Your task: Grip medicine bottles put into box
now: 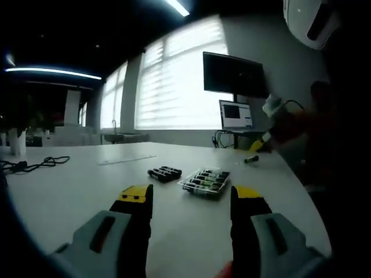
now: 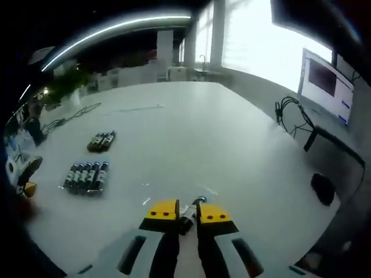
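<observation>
Right claw (image 2: pixel 187 215) is clamped on a small dark medicine bottle (image 2: pixel 189 212) just above the white bench (image 2: pixel 191 133), loads of bare surface all round. Left claw (image 1: pixel 192 198) hangs with its jaws wide apart. Ahead of it sits the clear box (image 1: pixel 206 181) with dark bottles lined up inside, a loose bunch of bottles (image 1: pixel 164 172) just beside it. Cables (image 1: pixel 35 164) lie near the far edge, monitor (image 1: pixel 234 75) beyond.

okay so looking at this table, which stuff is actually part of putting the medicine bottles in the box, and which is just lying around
Part of the job:
- clear box already holding a row of bottles
- loose bottles lying beside it
- bottle held in the right tongs
- left tongs, open

Just lying about:
- black cable on the table
- laptop
- monitor
</observation>
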A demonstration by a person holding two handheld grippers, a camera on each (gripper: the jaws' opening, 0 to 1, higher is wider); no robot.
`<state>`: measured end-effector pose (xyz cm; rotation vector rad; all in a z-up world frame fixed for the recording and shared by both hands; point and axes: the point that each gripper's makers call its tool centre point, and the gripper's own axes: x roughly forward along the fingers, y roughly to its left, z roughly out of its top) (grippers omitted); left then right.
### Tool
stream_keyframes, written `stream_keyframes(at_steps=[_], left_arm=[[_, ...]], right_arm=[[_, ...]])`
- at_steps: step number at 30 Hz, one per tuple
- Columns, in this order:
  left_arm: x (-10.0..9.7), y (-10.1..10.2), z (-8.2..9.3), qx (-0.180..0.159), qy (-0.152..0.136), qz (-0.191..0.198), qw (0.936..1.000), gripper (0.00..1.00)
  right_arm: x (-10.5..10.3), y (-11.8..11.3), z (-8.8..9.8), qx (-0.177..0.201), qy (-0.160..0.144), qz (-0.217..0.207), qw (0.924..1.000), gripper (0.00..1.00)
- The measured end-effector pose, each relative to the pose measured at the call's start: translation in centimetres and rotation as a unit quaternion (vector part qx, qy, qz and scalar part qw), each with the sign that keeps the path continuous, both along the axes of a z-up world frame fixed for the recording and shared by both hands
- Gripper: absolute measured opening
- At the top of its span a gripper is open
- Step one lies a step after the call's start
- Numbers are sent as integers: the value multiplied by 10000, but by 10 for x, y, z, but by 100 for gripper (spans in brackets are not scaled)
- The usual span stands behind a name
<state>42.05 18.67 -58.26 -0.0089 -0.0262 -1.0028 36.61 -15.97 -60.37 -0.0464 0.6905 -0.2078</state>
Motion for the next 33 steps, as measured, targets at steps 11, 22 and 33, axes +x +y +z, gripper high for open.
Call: stream_keyframes(at_steps=[11, 22, 33], left_arm=[[-2, -2, -1, 7, 22, -86, 10000, 46], [0, -2, -3, 73, 29, -34, 10000, 46], [2, 0, -5, 150, 13, 87, 9998, 46]], right_arm=[[-5, 6, -11, -409, 187, 2, 9990, 5], [7, -3, -10, -1031, 224, 898, 9904, 0], [17, -7, -11, -570, 367, 922, 9934, 5]])
